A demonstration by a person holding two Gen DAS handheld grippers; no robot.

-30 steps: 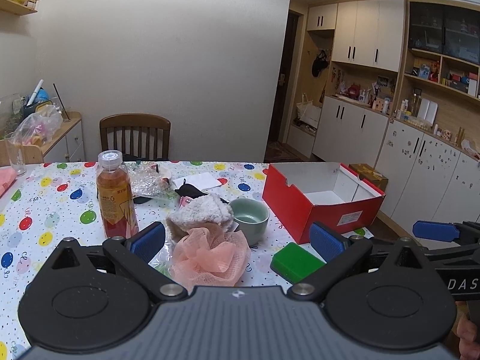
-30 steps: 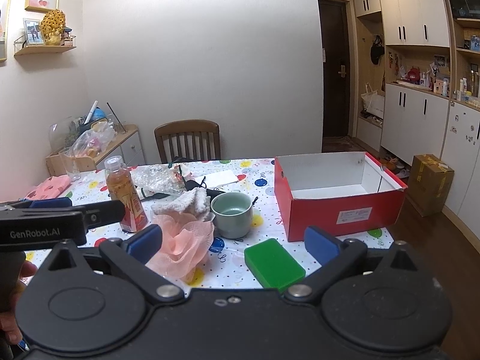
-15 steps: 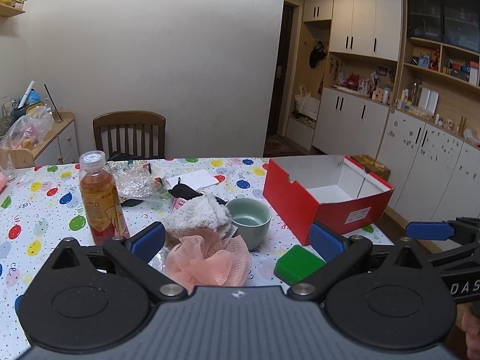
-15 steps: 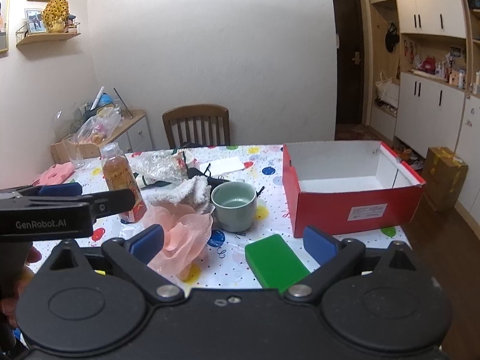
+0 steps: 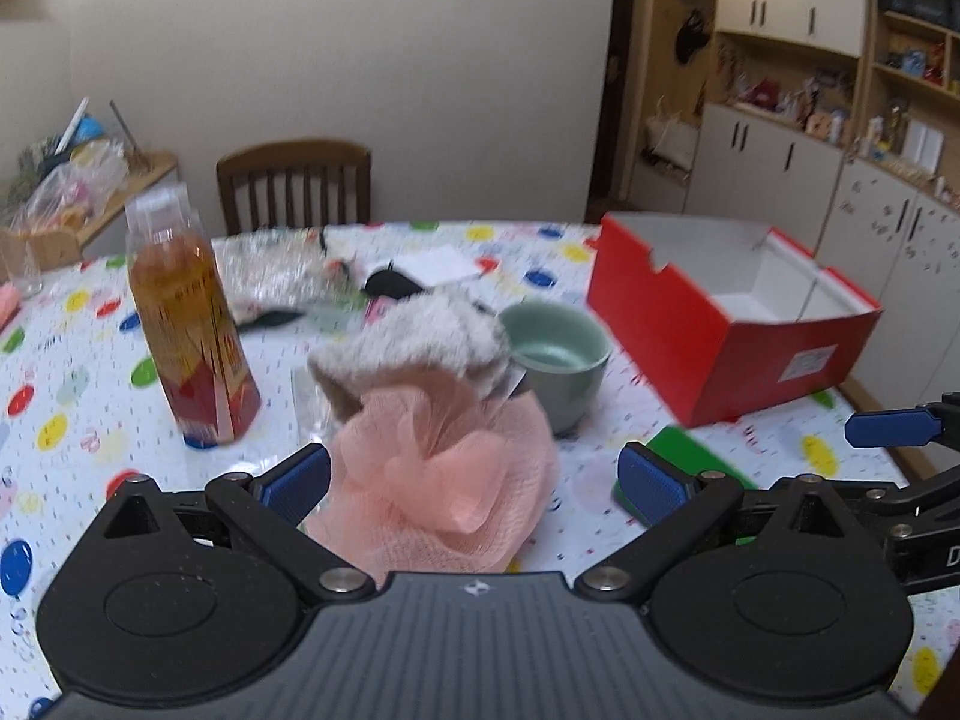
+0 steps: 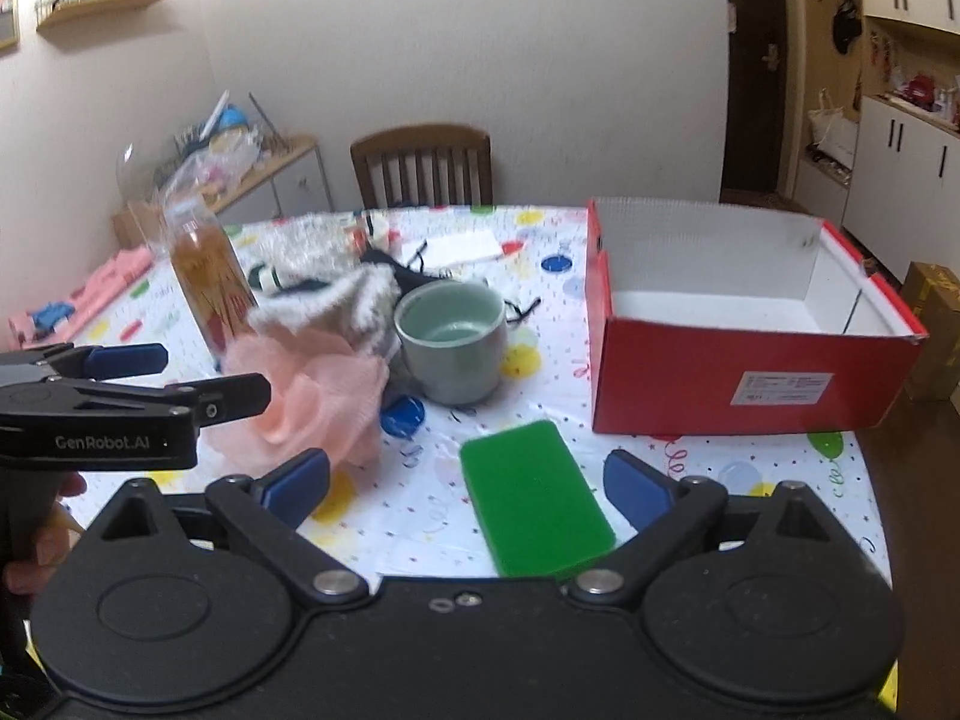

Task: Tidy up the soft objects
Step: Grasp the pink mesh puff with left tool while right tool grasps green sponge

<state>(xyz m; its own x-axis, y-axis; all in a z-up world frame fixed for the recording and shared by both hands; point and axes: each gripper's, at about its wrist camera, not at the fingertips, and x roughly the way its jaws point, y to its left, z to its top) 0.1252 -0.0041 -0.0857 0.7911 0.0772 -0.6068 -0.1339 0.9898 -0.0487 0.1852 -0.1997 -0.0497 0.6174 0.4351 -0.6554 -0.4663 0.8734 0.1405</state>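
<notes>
A pink mesh bath puff (image 5: 444,468) lies on the balloon-print table, with a fluffy white cloth (image 5: 414,336) heaped just behind it. My left gripper (image 5: 474,480) is open, and the puff sits between its blue pads without being pressed. A green sponge (image 6: 534,498) lies flat near the table's front edge. My right gripper (image 6: 468,480) hangs over it with jaws wide and closing; the sponge lies between the pads, untouched. An open red box (image 6: 750,324) with a white, bare inside stands at the right.
A pale green cup (image 6: 450,342) stands behind the sponge, beside the puff. A tea bottle (image 5: 192,324) stands upright at the left. Crumpled plastic, paper and a black cord lie further back. A wooden chair (image 6: 420,168) faces the far side.
Both grippers have moved forward and down toward the table. The puff now sits between the left pads, the sponge between the right ones. The right jaws have narrowed slightly.
</notes>
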